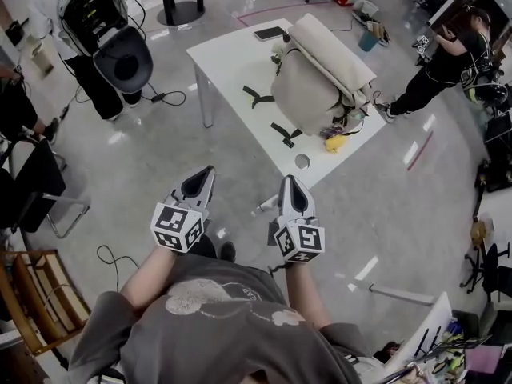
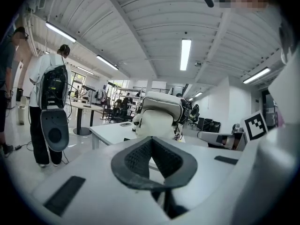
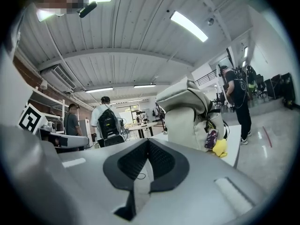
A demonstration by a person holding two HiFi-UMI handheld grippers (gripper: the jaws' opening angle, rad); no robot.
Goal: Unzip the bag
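Observation:
A cream backpack (image 1: 320,74) stands upright on a white table (image 1: 228,62), with a yellow charm (image 1: 336,142) hanging at its near right side. The backpack (image 2: 159,118) also shows in the left gripper view and, with the charm (image 3: 219,146), the backpack (image 3: 190,111) shows in the right gripper view. My left gripper (image 1: 210,171) and right gripper (image 1: 286,179) are held side by side over the floor, short of the table's near edge. Both are shut and hold nothing. The bag's zip is not visible.
A phone (image 1: 270,33) lies at the table's far corner, black straps (image 1: 286,134) lie on its top. A person with a black backpack (image 1: 100,22) stands at the far left, another person (image 1: 436,66) at the right. A chair (image 1: 36,186) and wooden rack (image 1: 36,302) stand left.

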